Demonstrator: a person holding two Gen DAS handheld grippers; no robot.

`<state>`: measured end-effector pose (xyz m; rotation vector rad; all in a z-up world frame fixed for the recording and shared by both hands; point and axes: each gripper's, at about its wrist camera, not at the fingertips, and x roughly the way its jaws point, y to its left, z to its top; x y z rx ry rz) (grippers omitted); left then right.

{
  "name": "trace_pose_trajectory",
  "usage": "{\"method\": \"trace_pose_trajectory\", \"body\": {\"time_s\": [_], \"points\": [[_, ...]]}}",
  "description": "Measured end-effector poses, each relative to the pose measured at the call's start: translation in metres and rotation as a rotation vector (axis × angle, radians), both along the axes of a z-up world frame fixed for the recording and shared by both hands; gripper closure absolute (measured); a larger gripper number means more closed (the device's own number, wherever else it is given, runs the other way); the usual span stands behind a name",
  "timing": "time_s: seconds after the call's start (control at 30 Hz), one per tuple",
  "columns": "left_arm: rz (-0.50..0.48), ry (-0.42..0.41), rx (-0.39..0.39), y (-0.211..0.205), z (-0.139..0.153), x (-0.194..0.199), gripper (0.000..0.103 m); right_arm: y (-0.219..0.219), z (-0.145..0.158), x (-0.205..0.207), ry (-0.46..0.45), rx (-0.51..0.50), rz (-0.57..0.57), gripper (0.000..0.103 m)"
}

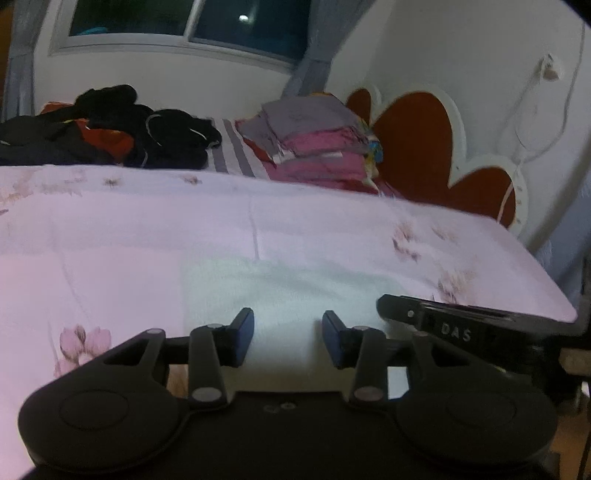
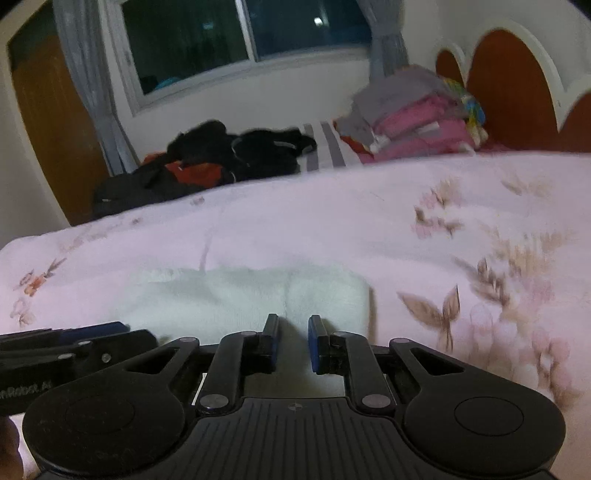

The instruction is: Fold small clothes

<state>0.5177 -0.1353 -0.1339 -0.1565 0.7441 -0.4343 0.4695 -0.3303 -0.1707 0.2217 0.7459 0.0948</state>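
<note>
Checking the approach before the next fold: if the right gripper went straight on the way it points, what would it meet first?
Most likely the white folded cloth on the pink floral bedsheet; it lies directly ahead of the right gripper, though depth is uncertain.

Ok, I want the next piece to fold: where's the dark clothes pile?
The dark clothes pile lies at the bed's far edge, below the window, left of the folded pink stack.

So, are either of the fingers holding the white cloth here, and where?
It cannot be told: both pairs of fingers stand apart at the near edge of the white cloth; no pinch shows.
</note>
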Motion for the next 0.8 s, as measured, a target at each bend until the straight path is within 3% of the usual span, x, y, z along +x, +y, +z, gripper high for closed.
{"method": "trace_pose_trajectory", "body": {"time_s": [0.13, 0.3, 0.63, 0.7, 0.77, 0.8], "points": [[0.025, 0.027, 0.053, -0.006, -0.011, 0.013, 0.063, 0.003, 0.0, 0.017, -0.002, -0.012, -0.024, 0.088], [0.017, 0.018, 0.08, -0.008, -0.013, 0.012, 0.061, -0.01, -0.024, 0.028, 0.045, -0.01, -0.047, 0.087], [0.019, 0.01, 0.105, -0.009, -0.004, 0.007, 0.062, -0.012, -0.012, 0.022, 0.051, -0.022, -0.04, 0.085], [0.028, 0.003, 0.1, -0.006, -0.001, 0.004, 0.062, -0.014, -0.004, 0.015, 0.03, -0.012, -0.048, 0.08], [0.024, -0.001, 0.098, -0.004, 0.002, -0.003, 0.06, -0.014, 0.004, 0.006, 0.008, -0.001, -0.047, 0.055], [0.023, -0.006, 0.1, -0.004, 0.004, -0.005, 0.06, -0.013, 0.009, 0.0, -0.006, -0.004, -0.044, 0.05]]}}
